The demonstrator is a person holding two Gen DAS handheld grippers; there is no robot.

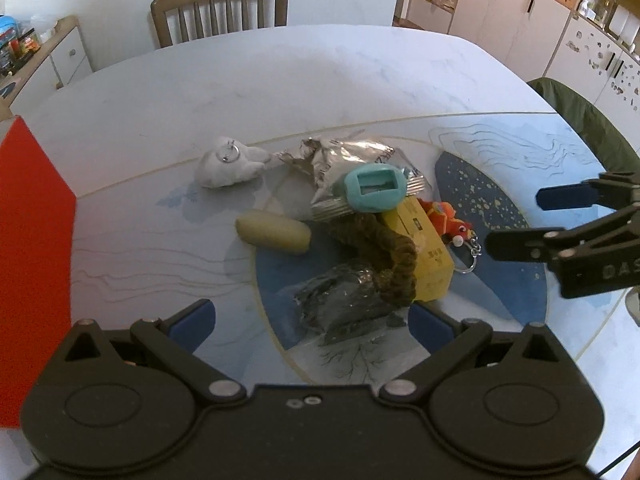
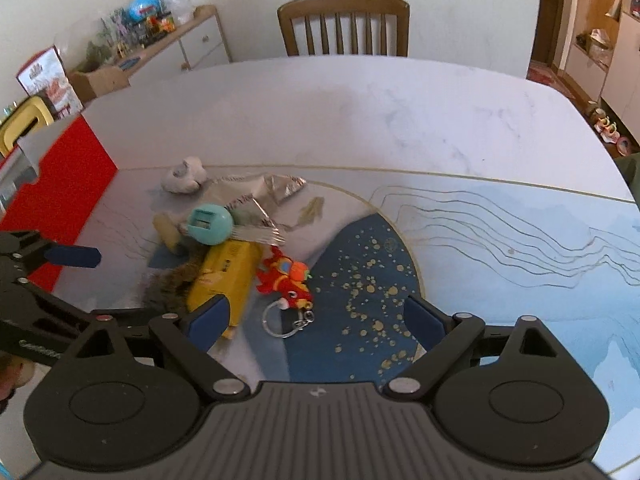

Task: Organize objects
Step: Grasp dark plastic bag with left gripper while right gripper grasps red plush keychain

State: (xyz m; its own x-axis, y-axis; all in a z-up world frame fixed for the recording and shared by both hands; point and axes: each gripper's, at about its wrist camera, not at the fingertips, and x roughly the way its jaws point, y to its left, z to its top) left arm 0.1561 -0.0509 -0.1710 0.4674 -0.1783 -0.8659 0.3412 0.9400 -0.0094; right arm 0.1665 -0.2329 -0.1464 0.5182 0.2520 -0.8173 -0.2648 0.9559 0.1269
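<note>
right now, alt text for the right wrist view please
The open right hand-held gripper hovers over a red keychain toy beside a yellow box, at the edge of a small pile on a patterned mat.

Soft, even daylight indoors, moderately bright; slight blue cast on the table [image 1: 280,80]; strong fisheye bend in both views, table edge curved, chair [image 2: 344,24] and cabinets [image 1: 520,12] bowed toward the corners; dark vignette at far upper corners; glare on the silver foil packet [image 1: 344,164], glints on the dark wrapper [image 1: 340,296]; faint, diffuse shadows just beside the pile; centre reasonably sharp; red box [image 1: 32,240] at left edge smeared; shelf clutter far left in right wrist view soft, noisy.
</note>
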